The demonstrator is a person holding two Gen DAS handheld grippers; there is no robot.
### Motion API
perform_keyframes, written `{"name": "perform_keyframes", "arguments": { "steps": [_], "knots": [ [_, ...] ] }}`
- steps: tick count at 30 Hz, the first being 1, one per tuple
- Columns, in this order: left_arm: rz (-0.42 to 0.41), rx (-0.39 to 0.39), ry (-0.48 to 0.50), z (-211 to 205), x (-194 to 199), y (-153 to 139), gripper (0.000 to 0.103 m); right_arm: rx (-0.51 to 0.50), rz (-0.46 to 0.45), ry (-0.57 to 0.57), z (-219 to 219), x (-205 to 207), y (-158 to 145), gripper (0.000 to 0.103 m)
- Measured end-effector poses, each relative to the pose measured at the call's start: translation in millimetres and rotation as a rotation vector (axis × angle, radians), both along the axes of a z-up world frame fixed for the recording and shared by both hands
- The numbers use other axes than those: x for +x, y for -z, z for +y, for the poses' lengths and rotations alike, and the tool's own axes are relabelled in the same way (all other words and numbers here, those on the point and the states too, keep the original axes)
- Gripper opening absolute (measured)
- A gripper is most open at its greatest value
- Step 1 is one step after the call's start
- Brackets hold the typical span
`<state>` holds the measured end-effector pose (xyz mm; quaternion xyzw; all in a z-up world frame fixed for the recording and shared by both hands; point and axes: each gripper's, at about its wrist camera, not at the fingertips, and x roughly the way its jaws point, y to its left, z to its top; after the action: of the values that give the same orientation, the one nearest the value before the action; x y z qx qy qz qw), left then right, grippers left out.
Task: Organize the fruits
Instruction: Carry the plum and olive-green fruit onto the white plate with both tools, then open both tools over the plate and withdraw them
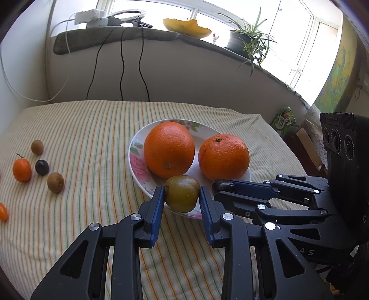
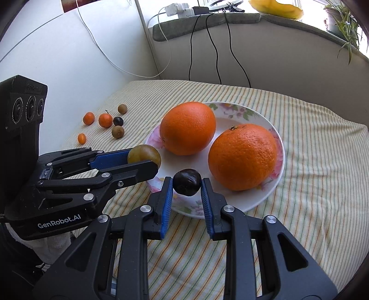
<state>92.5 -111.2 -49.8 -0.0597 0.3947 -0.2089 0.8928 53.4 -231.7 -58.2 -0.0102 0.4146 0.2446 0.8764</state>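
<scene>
- Blue-padded left claw (image 1: pixel 181 196) is clamped on a greenish-brown kiwi (image 1: pixel 181 193), over the near rim of the floral plate (image 1: pixel 136 147).
- Right claw (image 2: pixel 186 185) pinches a dark plum (image 2: pixel 186 185) just beside it, over the same rim.
- Two oranges (image 1: pixel 169 149) sit on the plate.
- Small fruits (image 1: pixel 55 182) lie far left on the striped cloth (image 1: pixel 92 129).

Bright daylight from blown-out window (image 1: pixel 230 13), sharp focus, fisheye-curved dark corners
</scene>
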Motion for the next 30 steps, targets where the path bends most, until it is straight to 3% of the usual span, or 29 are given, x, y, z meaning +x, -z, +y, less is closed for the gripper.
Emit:
{"name": "perform_keyframes", "arguments": {
  "steps": [3,7,11,30],
  "knots": [
    [-0.002,0.001,-0.003,0.0,-0.6,0.1,0.031,-0.004,-0.003,0.001,-0.2,-0.4,-0.2,0.03],
    [-0.006,-0.001,-0.015,3.3,-0.2,-0.8,0.035,-0.004,-0.014,0.011,-2.9,-0.3,-2.2,0.045],
    [-0.01,-0.006,-0.018,6.5,-1.4,-2.1,0.038,-0.004,-0.018,0.015,-5.5,-1.4,-3.4,0.05],
    [-0.045,0.001,-0.045,18.4,-10.0,-9.9,0.038,-0.026,-0.039,0.014,1.0,-4.3,-10.2,0.051]
  ]
}}
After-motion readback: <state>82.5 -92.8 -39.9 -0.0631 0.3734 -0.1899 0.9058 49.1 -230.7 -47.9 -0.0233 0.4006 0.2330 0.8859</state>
